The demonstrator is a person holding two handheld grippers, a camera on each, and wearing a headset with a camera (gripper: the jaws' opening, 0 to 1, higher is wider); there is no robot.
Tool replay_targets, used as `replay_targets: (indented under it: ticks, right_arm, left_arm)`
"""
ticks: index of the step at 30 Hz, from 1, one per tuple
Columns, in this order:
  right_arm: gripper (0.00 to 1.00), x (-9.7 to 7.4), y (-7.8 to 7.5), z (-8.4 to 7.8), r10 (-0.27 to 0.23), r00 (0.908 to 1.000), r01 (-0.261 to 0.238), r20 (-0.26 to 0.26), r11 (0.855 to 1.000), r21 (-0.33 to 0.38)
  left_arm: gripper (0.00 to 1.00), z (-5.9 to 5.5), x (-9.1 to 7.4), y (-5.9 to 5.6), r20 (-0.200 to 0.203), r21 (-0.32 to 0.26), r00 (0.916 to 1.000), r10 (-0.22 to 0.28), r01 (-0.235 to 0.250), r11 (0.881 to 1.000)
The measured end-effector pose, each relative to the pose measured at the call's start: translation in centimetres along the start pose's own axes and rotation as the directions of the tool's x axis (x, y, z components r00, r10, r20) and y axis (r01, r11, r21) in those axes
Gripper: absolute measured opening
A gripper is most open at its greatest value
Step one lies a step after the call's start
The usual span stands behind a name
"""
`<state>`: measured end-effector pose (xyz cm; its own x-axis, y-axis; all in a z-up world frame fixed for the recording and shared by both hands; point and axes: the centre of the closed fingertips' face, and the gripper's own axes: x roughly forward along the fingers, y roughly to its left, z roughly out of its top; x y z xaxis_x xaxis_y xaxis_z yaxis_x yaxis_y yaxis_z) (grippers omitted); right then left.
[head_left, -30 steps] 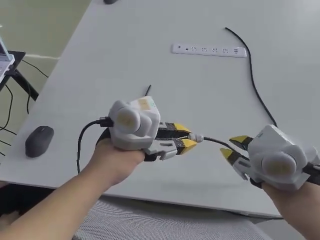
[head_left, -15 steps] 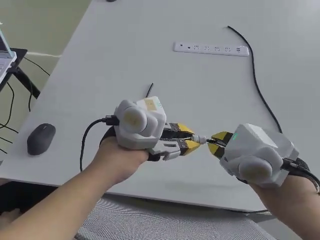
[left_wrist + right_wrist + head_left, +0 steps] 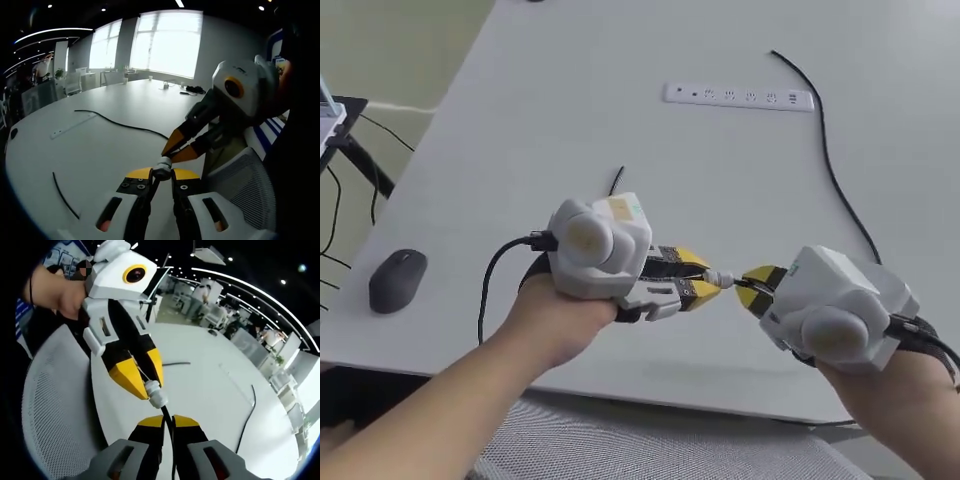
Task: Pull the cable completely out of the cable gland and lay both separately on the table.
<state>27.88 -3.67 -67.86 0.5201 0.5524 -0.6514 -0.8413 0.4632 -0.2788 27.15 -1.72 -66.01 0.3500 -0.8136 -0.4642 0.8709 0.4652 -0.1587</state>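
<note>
Over the counter (image 3: 620, 130), the left gripper (image 3: 695, 275) clamps the cable gland (image 3: 155, 392) in its fingers (image 3: 138, 174) and the right gripper (image 3: 755, 285) pinches the black cable (image 3: 167, 417); a weak pinch could slide along it.

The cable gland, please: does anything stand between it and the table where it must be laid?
Nothing visible does: the table below the cable gland is bare; the mouse and power strip lie well aside.
</note>
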Motion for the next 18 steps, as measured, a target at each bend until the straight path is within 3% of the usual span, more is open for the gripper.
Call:
replay_targets:
  ticks: [8,18]
  right_arm:
    - [0.0,0.2,-0.7,-1.2,-0.018,0.9996,0.02,-0.022,0.995,0.093]
    - [0.0,0.3,-1.8,-2.9,-0.036,0.9987,0.043,-0.035,0.976,0.211]
  left_arm:
    - [0.15,0.0,-0.1,0.1,0.002,-0.004,1.0,0.004,-0.004,1.0]
    - [0.15,0.2,-0.4,0.1,0.012,-0.007,0.9999,0.012,-0.012,1.0]
